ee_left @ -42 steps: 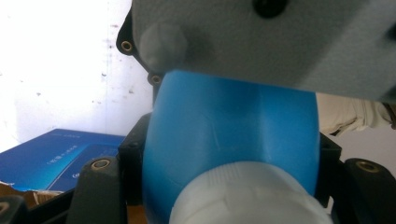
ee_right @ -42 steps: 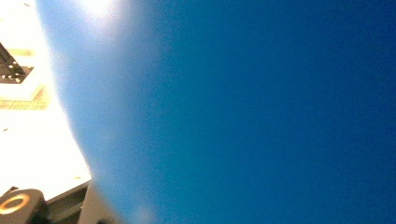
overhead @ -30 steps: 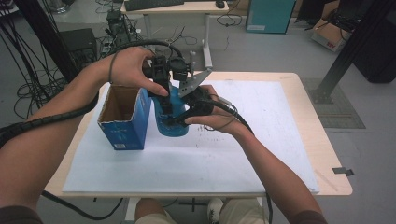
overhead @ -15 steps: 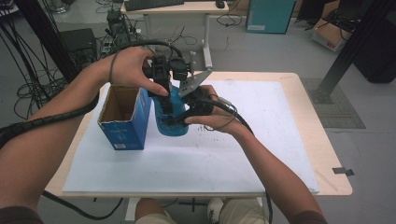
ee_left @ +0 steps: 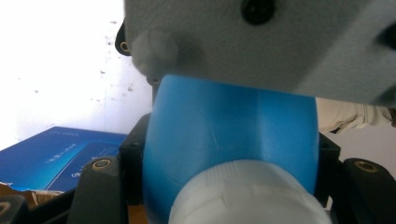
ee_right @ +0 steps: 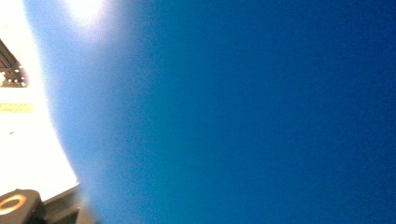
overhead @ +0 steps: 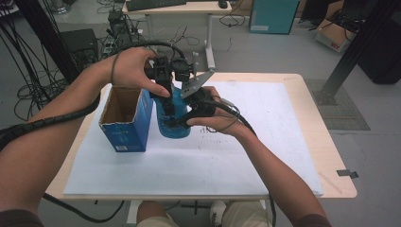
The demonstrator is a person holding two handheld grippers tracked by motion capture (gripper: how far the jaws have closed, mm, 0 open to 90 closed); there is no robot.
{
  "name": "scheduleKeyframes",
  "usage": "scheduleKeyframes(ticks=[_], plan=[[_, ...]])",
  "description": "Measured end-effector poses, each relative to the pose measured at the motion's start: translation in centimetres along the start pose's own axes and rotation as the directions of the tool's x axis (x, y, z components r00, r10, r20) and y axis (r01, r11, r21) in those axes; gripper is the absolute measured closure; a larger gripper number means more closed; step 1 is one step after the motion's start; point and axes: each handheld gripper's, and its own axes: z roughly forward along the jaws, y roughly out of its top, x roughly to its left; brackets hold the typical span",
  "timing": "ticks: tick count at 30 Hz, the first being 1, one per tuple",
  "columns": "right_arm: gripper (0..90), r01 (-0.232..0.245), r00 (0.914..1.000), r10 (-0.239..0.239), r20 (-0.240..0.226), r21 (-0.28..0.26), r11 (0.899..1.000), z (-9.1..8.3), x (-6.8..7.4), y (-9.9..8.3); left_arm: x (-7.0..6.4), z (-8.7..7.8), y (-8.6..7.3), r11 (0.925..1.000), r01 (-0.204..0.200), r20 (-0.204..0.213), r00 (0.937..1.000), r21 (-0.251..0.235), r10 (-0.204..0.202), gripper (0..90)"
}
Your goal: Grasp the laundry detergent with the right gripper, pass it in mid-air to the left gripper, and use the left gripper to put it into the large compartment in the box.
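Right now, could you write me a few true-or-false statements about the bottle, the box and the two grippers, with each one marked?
1. The blue bottle stands on the white sheet. True.
2. The blue box is closed. False: its top is open, showing a brown inside.
3. The box sits to the right of the bottle in the high view. False: it sits to the left.
4. The bottle has a white cap. True.
5. The left gripper lies flat on the table. False: a hand holds it at the bottle.
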Motion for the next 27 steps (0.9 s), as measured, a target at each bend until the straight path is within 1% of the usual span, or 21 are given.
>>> scheduleKeyframes(ticks=[3, 7, 8, 14, 24, 27], plan=[[42.4, -0.01, 0.9999, 0.01, -0.005, 0.005, 1.0, 0.04, 0.07, -0.01, 0.02, -0.01, 0.01, 1.0, 0.001, 0.006, 1.0, 0.005, -0.001, 37.3], [42.3, -0.007, 1.0, 0.007, -0.004, 0.002, 1.0, 0.05, 0.03, -0.02, -0.02, -0.04, 0.04, 1.0, 0.001, -0.004, 1.0, 0.004, -0.001, 37.3], [42.3, -0.007, 1.0, 0.007, -0.004, 0.001, 1.0, 0.02, 0.02, -0.02, 0.0, -0.07, 0.05, 1.0, 0.0, 0.0, 1.0, 0.006, 0.0, 37.3], [42.2, -0.003, 1.0, 0.003, -0.002, 0.0, 1.0, -0.08, -0.04, -0.04, -0.05, -0.09, 0.1, 1.0, -0.001, -0.006, 1.0, 0.002, 0.001, 37.3], [42.2, -0.003, 1.0, 0.003, -0.003, -0.006, 1.0, -0.08, -0.06, -0.04, -0.1, -0.15, 0.12, 1.0, 0.0, -0.004, 1.0, 0.005, 0.0, 37.3], [42.2, 0.001, 1.0, -0.001, -0.001, -0.007, 1.0, -0.07, -0.08, -0.05, -0.14, -0.12, 0.11, 1.0, -0.001, -0.015, 0.9999, 0.002, 0.001, 37.3]])
